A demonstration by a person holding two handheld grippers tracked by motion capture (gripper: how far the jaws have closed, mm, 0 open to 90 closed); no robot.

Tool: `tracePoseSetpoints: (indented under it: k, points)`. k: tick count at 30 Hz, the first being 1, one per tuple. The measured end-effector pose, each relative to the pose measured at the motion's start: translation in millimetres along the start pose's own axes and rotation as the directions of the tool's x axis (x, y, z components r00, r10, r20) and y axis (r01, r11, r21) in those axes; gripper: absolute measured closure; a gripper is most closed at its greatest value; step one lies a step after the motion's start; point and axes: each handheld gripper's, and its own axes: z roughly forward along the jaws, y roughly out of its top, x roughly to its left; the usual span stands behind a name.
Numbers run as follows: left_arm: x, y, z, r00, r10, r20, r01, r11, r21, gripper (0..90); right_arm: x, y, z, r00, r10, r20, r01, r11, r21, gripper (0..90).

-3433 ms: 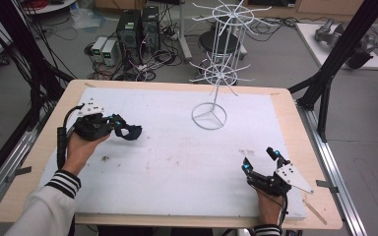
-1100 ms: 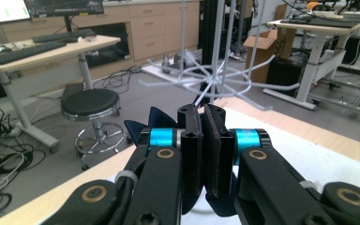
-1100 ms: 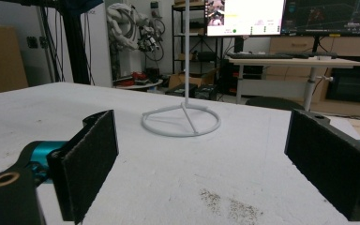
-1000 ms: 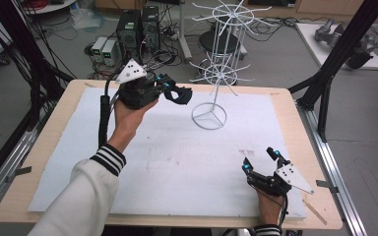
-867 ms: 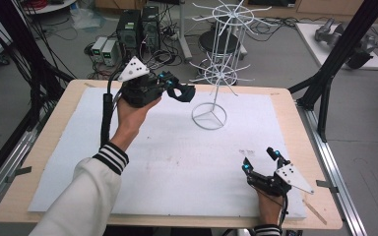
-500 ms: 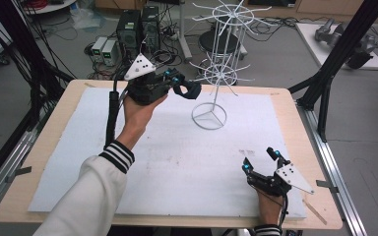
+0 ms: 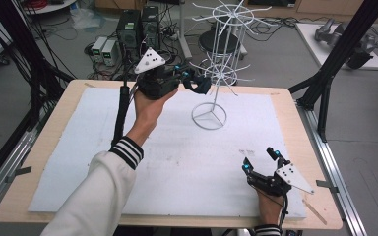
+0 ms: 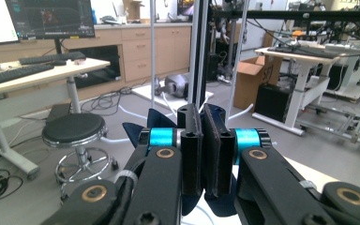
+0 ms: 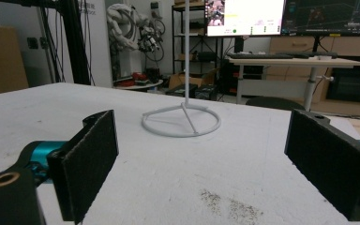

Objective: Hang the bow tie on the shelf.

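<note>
Holding a dark blue piece of cloth [image 8: 157, 123] pinched between nearly closed jaws, the left gripper [image 7: 189, 78] is raised above the far side of the surface [image 7: 69, 147], just beside the lower prongs of the white wire rack [image 7: 215, 73]; probably the cloth is meant to be hung there. The cloth juts past the jaws toward the rack, but its long axis cannot be told. The right gripper [image 7: 260, 160] is rested low on the near right of the surface, jaws spread wide and empty, aimed toward the rack's ring base.

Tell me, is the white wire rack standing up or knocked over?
Standing up. The white wire rack rests on its round base ring on the white foam mat, pole straight up.
</note>
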Motion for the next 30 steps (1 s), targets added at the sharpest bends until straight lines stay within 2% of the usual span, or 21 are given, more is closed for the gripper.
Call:
tracePoseSetpoints:
  k: [8,15,24,30]
  points:
    - [-1.2,-1.6,6.4,0.9999,-0.016,-0.006,0.016,0.9995,-0.028,85.2,-0.1,-0.1,0.1,1.0,0.0,0.001,0.0,1.0,0.0,9.0]
    - [-5.3,-4.3,12.2,0.9989,-0.04,0.025,0.041,0.998,-0.049,85.1,-0.2,0.0,0.1,1.0,-0.001,0.001,0.001,1.0,0.001,9.0]
    - [-11.5,-11.1,21.5,0.9985,-0.009,0.054,0.013,0.9976,-0.068,85.1,-0.2,0.0,0.1,1.0,-0.002,0.0,0.002,1.0,0.001,9.0]
    - [-12.9,-19.7,30.6,0.9988,-0.007,0.048,0.009,0.9988,-0.048,85.1,-0.1,0.0,0.0,1.0,0.0,-0.001,0.0,1.0,0.001,9.0]
